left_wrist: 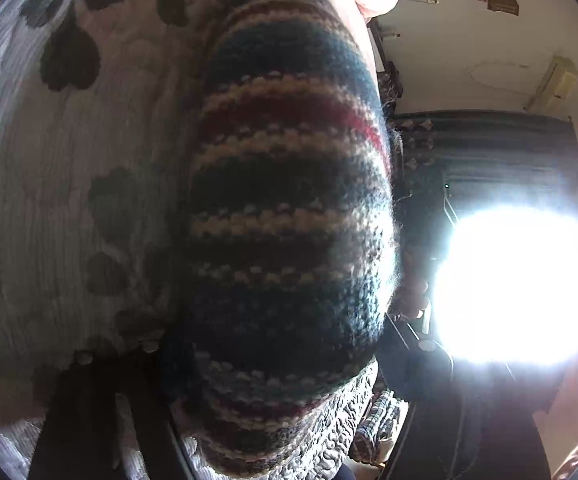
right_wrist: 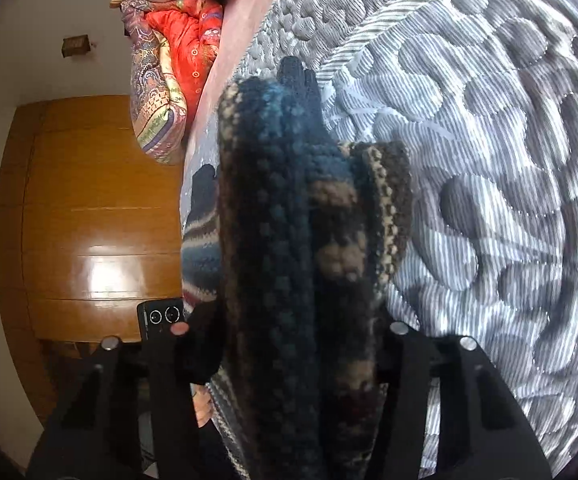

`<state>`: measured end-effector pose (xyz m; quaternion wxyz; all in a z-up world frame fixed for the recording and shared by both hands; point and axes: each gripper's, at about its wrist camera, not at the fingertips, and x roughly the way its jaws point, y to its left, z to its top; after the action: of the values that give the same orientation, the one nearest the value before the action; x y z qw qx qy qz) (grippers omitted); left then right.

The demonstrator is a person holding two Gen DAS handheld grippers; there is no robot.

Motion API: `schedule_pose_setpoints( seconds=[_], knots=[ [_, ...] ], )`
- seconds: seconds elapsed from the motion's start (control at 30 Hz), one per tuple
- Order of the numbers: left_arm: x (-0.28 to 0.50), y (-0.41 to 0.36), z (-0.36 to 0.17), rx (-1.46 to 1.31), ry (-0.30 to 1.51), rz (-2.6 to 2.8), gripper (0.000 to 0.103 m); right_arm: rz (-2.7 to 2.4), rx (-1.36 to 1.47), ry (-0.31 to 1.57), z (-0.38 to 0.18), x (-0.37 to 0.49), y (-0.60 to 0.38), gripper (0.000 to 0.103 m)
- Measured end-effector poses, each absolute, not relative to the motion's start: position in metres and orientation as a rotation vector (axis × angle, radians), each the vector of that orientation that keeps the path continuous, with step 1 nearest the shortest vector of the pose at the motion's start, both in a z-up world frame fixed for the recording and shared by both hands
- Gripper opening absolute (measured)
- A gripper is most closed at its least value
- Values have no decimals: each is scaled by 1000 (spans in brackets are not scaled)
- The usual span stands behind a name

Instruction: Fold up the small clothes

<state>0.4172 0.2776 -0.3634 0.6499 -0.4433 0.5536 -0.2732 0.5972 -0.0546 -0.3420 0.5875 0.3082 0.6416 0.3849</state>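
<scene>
— What did the right tongs [right_wrist: 289,360] have?

— They were clenched on a bunched knitted glove [right_wrist: 289,240], its thick folds standing between the two black fingers [right_wrist: 169,380] and filling the middle of the right wrist view. A dark fingertip of the glove poked out at the top.

— And the left tongs [left_wrist: 137,420]?

— Only dark finger shapes showed low in the left wrist view, so I could not tell their grip. The glove [left_wrist: 289,220] hung right against that lens: chunky wool in navy, cream and red stripes.

— What lay under it?

— A bed with a quilted cover [right_wrist: 509,160], grey and white pinstripes stitched into puffy curved shapes. A second striped glove [right_wrist: 203,240] lay at the bed's edge, and a folded red patterned quilt [right_wrist: 177,60] beyond.

— And the room?

— A glossy wooden floor [right_wrist: 89,220], pale walls, and a window blown out to white glare [left_wrist: 517,284].
</scene>
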Motion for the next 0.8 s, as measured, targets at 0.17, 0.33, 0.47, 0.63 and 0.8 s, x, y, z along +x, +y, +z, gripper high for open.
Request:
schedule_pose_setpoints(
  seconds=[0.17,0.33,0.47,0.63,0.8],
  knots=[
    [424,280,-358,-1003,1253,-616,64,891,717,1465,-338,593,-55,45],
    [423,281,-351,-994,1246,-620,60,884,711,1433,-328,587,-55,43],
    [422,283,-338,-986,1232,-626,58,884,713,1412,-317,585,-52,42],
    [415,289,-318,-963,1218,-628,57,897,707,1388,-294,577,-41,42],
    [394,304,-303,-941,1199,-626,57,927,699,1364,-273,559,-25,41]
  ],
)
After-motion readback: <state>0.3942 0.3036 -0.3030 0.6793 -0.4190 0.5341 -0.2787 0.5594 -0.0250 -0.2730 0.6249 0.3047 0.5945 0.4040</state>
